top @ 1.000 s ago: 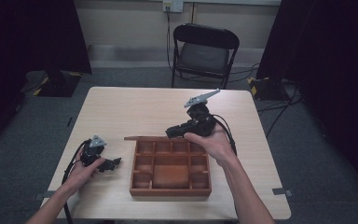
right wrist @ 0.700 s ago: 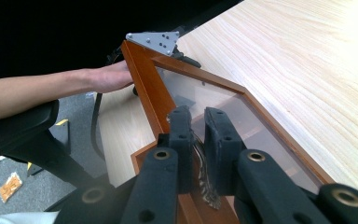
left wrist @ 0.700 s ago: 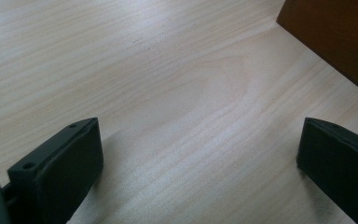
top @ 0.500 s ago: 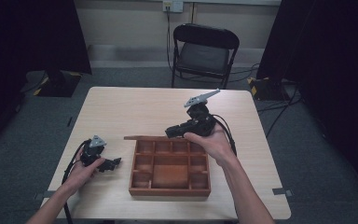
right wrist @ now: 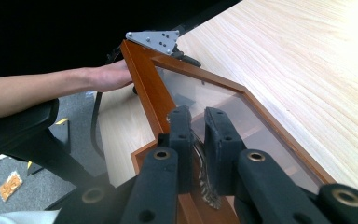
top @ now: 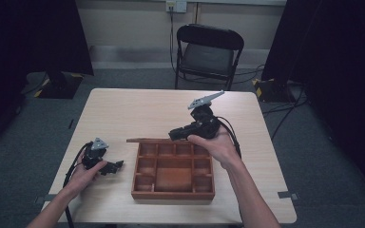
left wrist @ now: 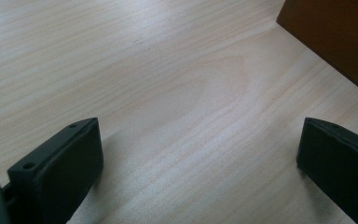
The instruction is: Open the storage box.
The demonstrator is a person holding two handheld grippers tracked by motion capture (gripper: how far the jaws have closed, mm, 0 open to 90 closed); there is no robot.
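The glass lid (right wrist: 144, 86) stands tipped up at the far edge of the wooden box (top: 173, 194). Its long axis runs left-right across the bench (top: 123, 111), free edge up. My right claw (right wrist: 196, 115) is pinched narrow on its metal clasp (right wrist: 206, 192). If that slips, I reckon the lid slams. The left claw (left wrist: 198, 140) is wide and holding nothing, beside the box.

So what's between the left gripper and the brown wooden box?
Only bare light wood table lies between the left gripper and the brown wooden box, in the high view.
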